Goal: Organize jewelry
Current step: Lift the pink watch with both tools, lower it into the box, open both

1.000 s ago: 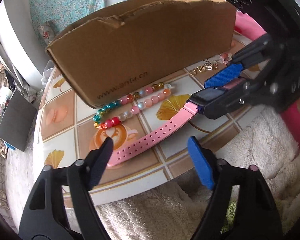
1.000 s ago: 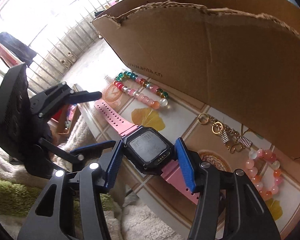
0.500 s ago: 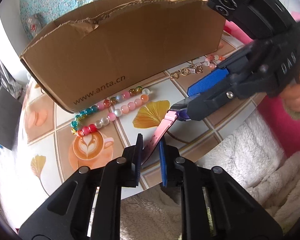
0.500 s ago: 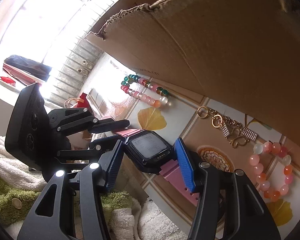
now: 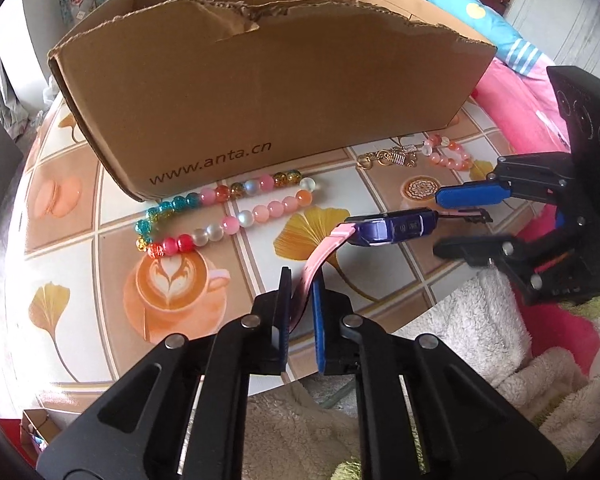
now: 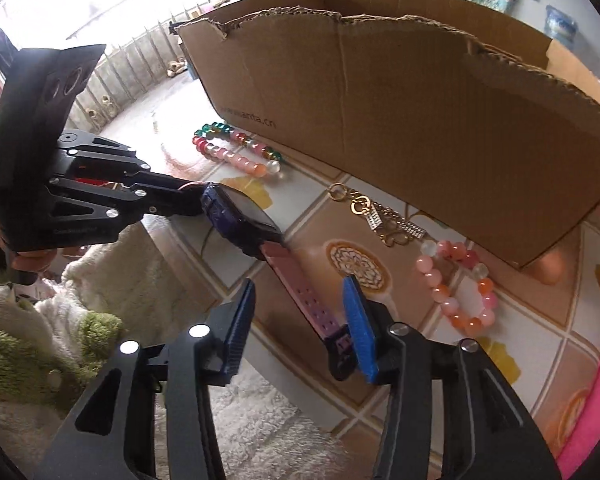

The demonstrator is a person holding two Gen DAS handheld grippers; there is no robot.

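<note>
The cardboard box (image 5: 268, 92) is the biggest thing here, filling the 12 o'clock half of both wrist views, open-topped with a torn front edge, standing on the patterned table (image 5: 80, 216).

The left gripper (image 5: 300, 312) rises from 6 o'clock in its own view. Its jaws are closing and its 2 pads pinch the pink strap of the watch (image 5: 388, 228); the strap climbs toward 1 o'clock to the dark blue case, which is held clear of the table.

The right gripper (image 6: 300, 312) also has closing jaws, yet they stand spread. The watch's other strap runs between the pads, its buckle end just beside the pad at 3 o'clock; whether it touches, I cannot tell.

The long bead strand (image 5: 224, 212), multicoloured, lies doubled along the box's front wall, at 10 o'clock from the watch. The pink bead bracelet (image 6: 456, 280) lies near the box's right corner. The gold chain (image 6: 380, 216) lies between the 2 beaded pieces.
</note>
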